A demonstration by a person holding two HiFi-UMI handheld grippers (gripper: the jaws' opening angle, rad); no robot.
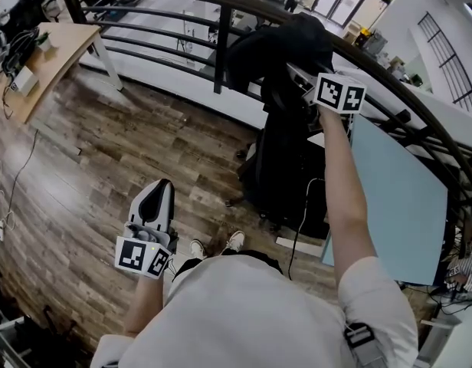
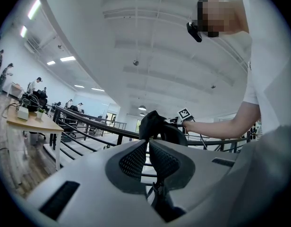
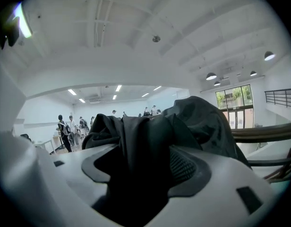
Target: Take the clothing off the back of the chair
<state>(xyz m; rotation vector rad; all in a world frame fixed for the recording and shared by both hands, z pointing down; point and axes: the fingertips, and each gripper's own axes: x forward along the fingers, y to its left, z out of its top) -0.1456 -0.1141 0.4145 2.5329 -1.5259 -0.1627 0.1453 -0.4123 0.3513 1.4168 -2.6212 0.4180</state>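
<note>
A black garment [image 1: 278, 48] is draped over the top of a dark office chair [image 1: 293, 167] that stands by the railing. My right gripper [image 1: 299, 77] reaches out to the chair back, its marker cube just behind it. In the right gripper view the garment [image 3: 150, 136] fills the gap of the right gripper [image 3: 145, 169], bunched between the pads. My left gripper [image 1: 161, 192] hangs low at the left over the floor, away from the chair, shut and empty. The left gripper view shows the left gripper [image 2: 148, 148] with pads together, and the garment [image 2: 152, 124] beyond.
A curved black railing [image 1: 182, 6] runs behind the chair. A wooden desk [image 1: 52, 52] stands at the far left, a pale blue panel [image 1: 397, 190] to the chair's right. Cables trail on the wood floor [image 1: 106, 152]. People stand far off in the hall.
</note>
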